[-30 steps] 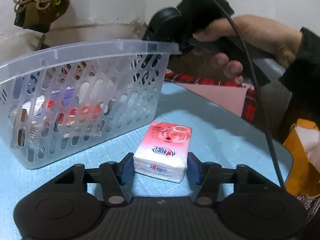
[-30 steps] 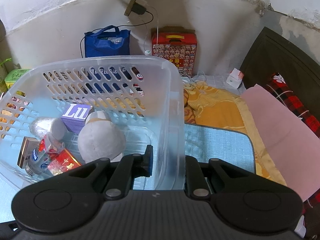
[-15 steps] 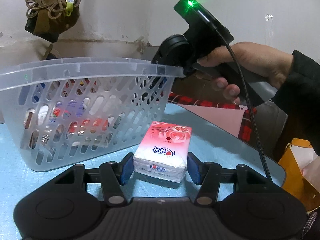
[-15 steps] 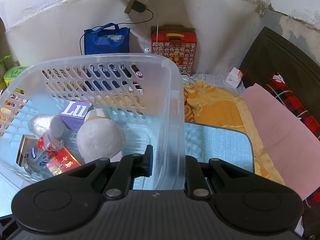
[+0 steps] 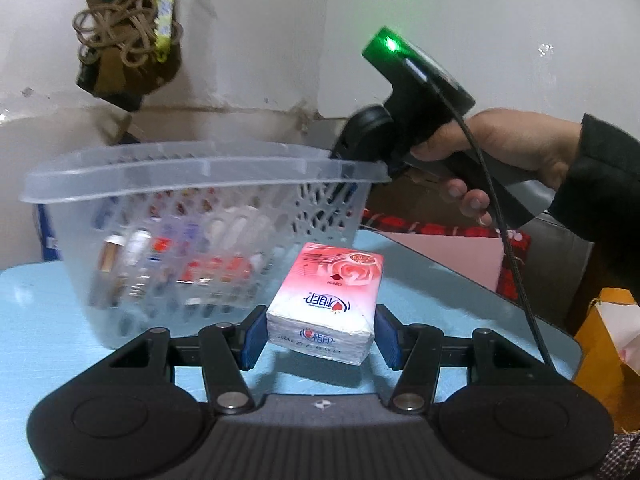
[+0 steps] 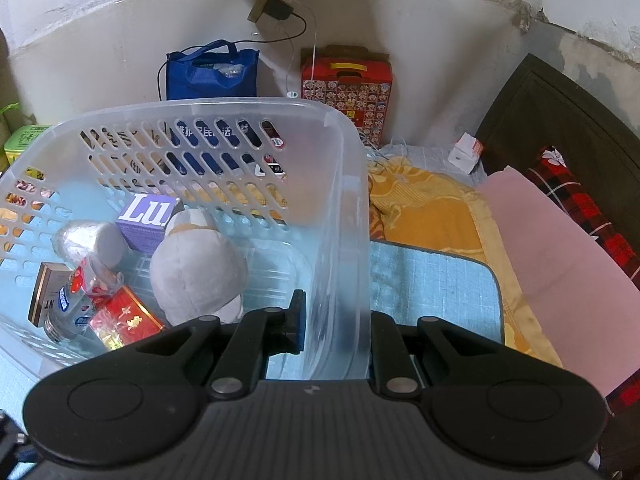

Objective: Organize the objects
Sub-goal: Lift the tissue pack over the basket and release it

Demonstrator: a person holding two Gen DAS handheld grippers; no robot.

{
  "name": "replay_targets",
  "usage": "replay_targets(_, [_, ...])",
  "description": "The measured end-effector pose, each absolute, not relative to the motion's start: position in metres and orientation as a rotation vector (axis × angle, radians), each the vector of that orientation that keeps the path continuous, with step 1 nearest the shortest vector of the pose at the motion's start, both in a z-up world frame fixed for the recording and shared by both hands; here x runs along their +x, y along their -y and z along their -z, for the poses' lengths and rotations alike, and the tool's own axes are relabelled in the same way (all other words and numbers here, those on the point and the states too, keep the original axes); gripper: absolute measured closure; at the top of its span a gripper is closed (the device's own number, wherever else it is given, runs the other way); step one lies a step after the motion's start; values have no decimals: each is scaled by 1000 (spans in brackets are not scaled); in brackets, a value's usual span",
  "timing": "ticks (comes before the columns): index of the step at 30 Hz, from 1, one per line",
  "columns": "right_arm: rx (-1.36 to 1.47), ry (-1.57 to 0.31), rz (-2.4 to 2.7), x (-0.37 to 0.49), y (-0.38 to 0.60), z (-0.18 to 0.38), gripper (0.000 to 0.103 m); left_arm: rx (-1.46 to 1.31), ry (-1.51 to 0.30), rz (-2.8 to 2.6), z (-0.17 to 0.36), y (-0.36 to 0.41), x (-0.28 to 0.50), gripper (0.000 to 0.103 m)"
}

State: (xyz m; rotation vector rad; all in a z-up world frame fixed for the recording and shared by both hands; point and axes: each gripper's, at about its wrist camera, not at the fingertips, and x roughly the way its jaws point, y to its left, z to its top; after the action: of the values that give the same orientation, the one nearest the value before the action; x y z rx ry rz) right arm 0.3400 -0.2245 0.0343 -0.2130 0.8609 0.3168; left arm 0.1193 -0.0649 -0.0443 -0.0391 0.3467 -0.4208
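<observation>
1. One pink tissue pack (image 5: 326,300) sits clamped between the blue pads of my left gripper (image 5: 320,336), lifted just clear of the blue mat (image 5: 440,300), in front of the basket's slotted side.
2. My right gripper (image 6: 336,320) is pinched on the basket wall (image 6: 344,240), one finger inside, one outside, at the basket's right-hand end.
3. The clear plastic basket (image 5: 200,168) stands on the mat; from the left wrist view it is blurred, so I may be misreading its tilt.
4. Inside it I see a grey plush toy (image 6: 196,268), a purple box (image 6: 148,220), a red packet (image 6: 124,320), a small bottle (image 6: 72,304) and a brown-edged box (image 6: 42,292) bunched toward the left end.
5. A hand (image 5: 500,152) in a dark sleeve grips the right gripper's handle beside the rim.
6. Beyond the mat's far edge lie a yellow cloth (image 6: 432,208) and a pink sheet (image 6: 552,248).
</observation>
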Motion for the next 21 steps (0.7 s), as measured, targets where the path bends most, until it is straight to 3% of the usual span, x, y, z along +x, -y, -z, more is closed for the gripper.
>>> replay_targets(5, [-211, -861, -319, 342, 224, -35, 88, -78, -268, 403, 18, 40, 92, 44])
replay_targets(11, [-215, -862, -318, 342, 223, -36, 88, -85, -166, 349, -51, 14, 104, 44])
replay_targets(16, [-208, -867, -319, 343, 223, -35, 88, -56, -236, 340, -101, 19, 167, 44])
replay_targets(21, [-205, -869, -321, 343, 222, -35, 88, -36, -296, 327, -111, 30, 206, 44])
